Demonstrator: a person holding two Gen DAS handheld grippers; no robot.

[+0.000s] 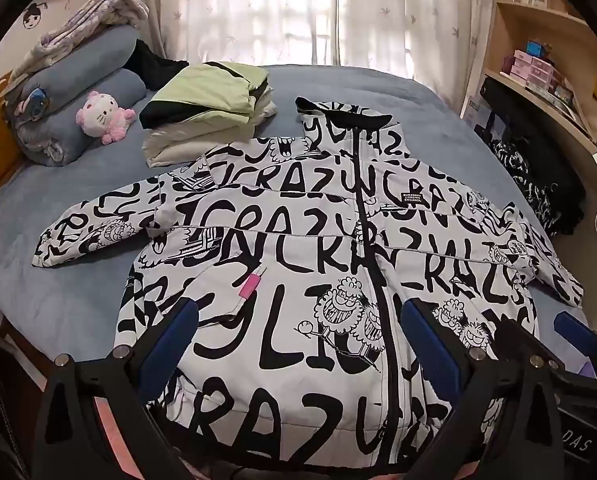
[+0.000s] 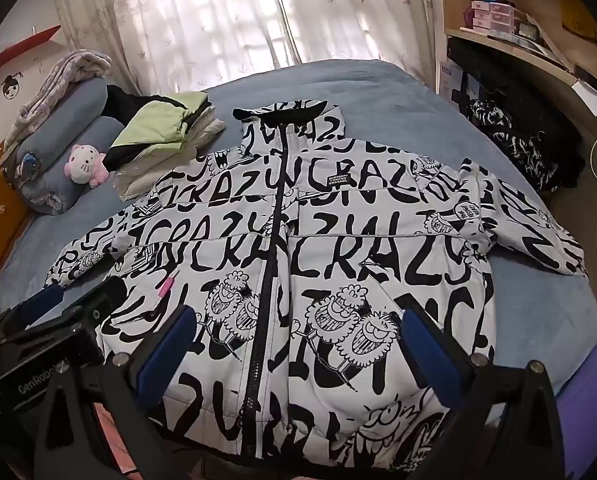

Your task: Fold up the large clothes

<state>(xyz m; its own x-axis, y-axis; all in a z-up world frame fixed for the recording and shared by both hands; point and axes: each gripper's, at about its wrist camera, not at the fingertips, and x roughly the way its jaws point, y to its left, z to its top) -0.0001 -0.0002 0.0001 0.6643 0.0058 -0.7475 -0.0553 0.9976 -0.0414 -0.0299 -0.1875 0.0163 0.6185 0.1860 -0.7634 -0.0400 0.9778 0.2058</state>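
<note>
"CRAZY" lettering covers your puffy white jacket [image 1: 298, 248], spread flat, zipped, on the blue bed [image 1: 78, 300]. Your left gripper [image 1: 298, 320] and right gripper [image 2: 298, 328] hover spread apart over its hem.

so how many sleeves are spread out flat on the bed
2: the left sleeve reaches toward the plush, the right sleeve toward the desk side. Both lie unfolded; the right cuff runs over the bed edge.

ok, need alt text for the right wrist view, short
A black-and-white graffiti-print jacket lies zipped, front up, sleeves spread, on a blue bed. The right gripper hovers over its hem with jaws open, and the left gripper sits at lower left. A folded green jacket and a pink plush toy rest near the pillows.
</note>
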